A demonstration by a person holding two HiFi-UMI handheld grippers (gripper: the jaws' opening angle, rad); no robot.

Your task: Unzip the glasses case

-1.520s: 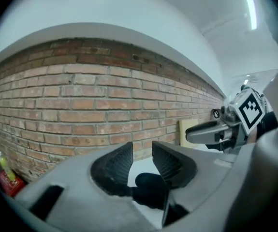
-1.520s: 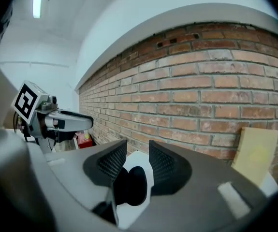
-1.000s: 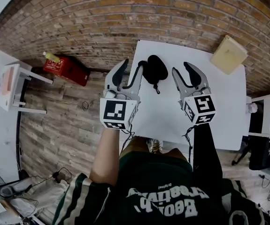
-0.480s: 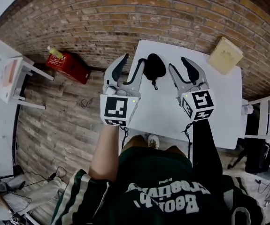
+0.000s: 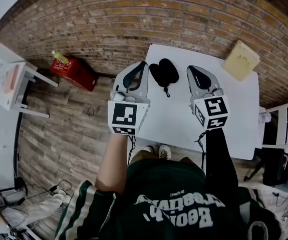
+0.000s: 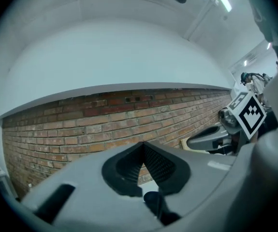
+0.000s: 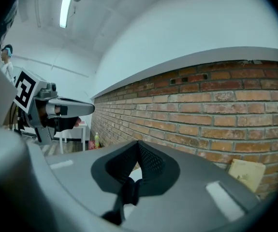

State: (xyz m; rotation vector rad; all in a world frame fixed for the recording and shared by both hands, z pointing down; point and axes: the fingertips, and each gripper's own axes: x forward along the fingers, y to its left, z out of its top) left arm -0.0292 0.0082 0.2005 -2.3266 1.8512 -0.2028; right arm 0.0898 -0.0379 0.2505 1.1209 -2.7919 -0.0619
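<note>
Through the head view, the glasses case point(image 5: 164, 73) lay on the table point(image 5: 234, 114), near its far left corner, with its strap point(image 5: 167, 90) trailing toward the near side. A flat pad point(image 5: 242, 59) sat on the far right corner, well apart from the case. The brick wall point(image 5: 133, 19) ran behind the table. On the floor left of the table, against the wall, lay a crate point(image 5: 74, 74), with what I took for a bottle point(image 5: 58, 57) at its far left end. Further left stood a small stand point(image 5: 14, 86). A chair point(image 5: 283, 124) stood just beside the table's right edge.
</note>
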